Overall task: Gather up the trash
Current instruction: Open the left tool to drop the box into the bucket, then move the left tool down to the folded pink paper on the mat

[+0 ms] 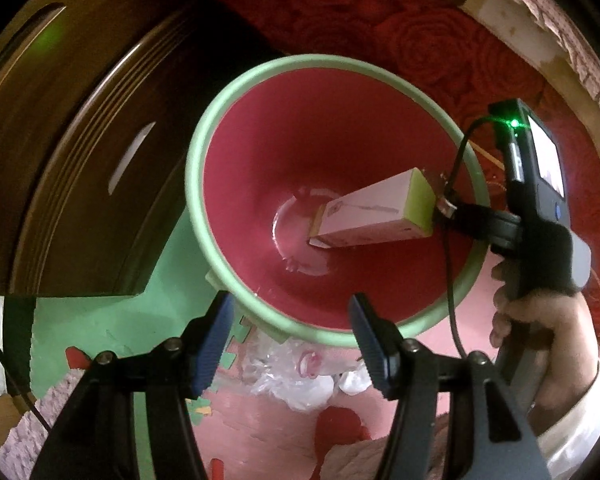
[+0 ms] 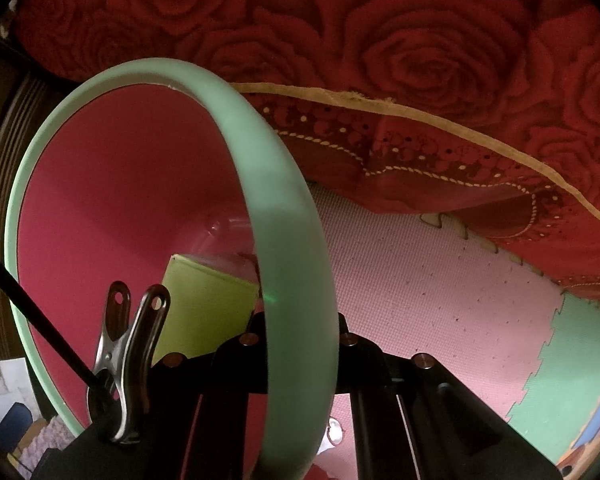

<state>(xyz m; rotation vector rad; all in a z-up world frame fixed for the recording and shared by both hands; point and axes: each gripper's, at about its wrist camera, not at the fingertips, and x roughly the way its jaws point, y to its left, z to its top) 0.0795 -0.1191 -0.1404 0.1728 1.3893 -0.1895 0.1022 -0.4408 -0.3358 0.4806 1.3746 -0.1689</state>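
R gripper fingers: tips hidden behind the carton in L wrist view; in R wrist view the bin rim crosses in front, so no sight of the pads or what they pinch. Carton's lower end sits deep in the bin, print too small to read. Crumpled clear plastic on the floor mat is partly behind L gripper fingers, shape unclear. Sleeve cut off by frame edge. Metal clip blurred, its base lost in dark. Bottom-left corner of R view: small pale and blue items, can't tell what.
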